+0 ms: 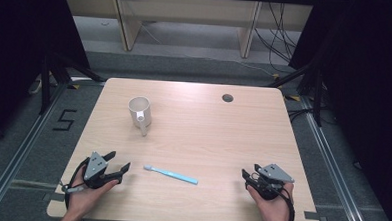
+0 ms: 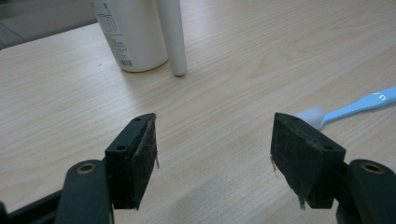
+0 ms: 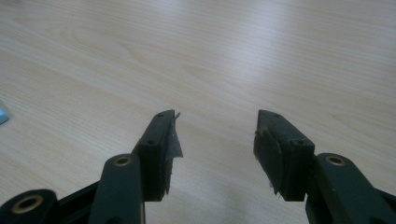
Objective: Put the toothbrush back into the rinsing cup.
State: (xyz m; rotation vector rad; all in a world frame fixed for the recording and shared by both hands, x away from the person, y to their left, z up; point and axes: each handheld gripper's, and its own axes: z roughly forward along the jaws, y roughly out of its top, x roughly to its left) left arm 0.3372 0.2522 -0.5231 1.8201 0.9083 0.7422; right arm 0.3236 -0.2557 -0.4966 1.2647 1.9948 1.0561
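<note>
We're at the start: both grippers rest near the table's [image 1: 190, 200] near edge, nothing picked up yet. Left gripper [image 1: 117, 167] has its jaws spread wide w/ nothing between them; right gripper [image 1: 248, 176] likewise released, bare wood between its pads.

The blue toothbrush [image 1: 171, 174] lies flat between the two grippers, white bristle end toward the left one, handle tail toward the right one. In the left gripper view it sits just off the right-hand jaw, bristle head [image 2: 310, 115] closest. The white mug [image 1: 139, 113] stands upright well ahead of the left gripper, handle turned toward it; in the left gripper view it's straight ahead and a bit left [image 2: 133, 35].

Our read: the job is prob. brush into mug, and we're in the reach phase. Next move calls for the left gripper to swing toward its right-hand side, drop over the handle near the head, and close across the thin shaft; it lies flush on the wood, so the pads must come down low.

Room: plenty of open wood around the brush and btwn brush and mug. Both hands sit close to the near edge, so travel goes forward. The round cable hole [image 1: 227, 98] is far ahead of the right gripper, out of the way.
</note>
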